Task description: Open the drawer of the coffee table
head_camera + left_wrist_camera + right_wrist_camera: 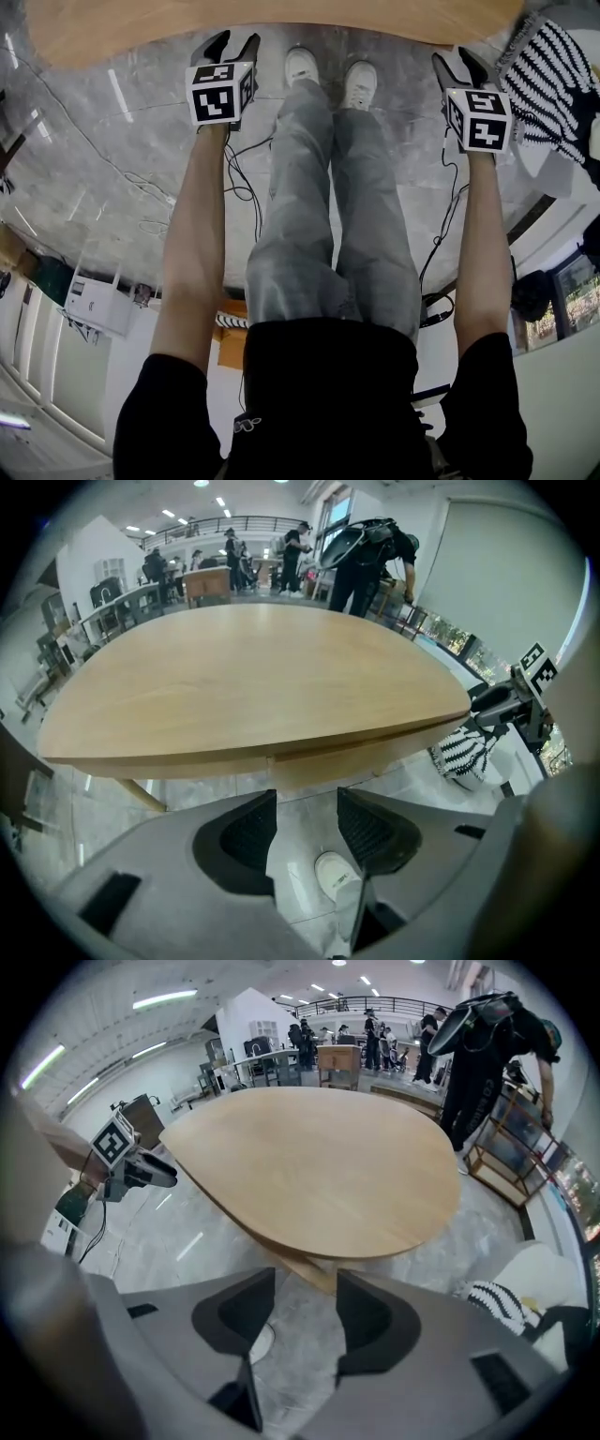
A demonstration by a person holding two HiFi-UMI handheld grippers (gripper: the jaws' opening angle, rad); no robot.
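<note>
The coffee table [281,28] has a light wooden, rounded top and fills the upper edge of the head view. My left gripper [225,45] hangs just in front of its near edge, jaws open and empty. My right gripper [462,64] is further right at the same edge, also open with nothing between its fingers. In the left gripper view, the open left gripper [307,803] points at the drawer front [366,757], a wooden band under the table top [253,677]. In the right gripper view, the right gripper [306,1283] faces the table's [319,1166] underside frame [314,1269].
My white shoes [302,66] stand on the grey marble floor between the grippers. A black-and-white striped cushion [553,84] lies on a white seat at the right. Cables [244,178] trail on the floor. A person [366,555] bends over beyond the table.
</note>
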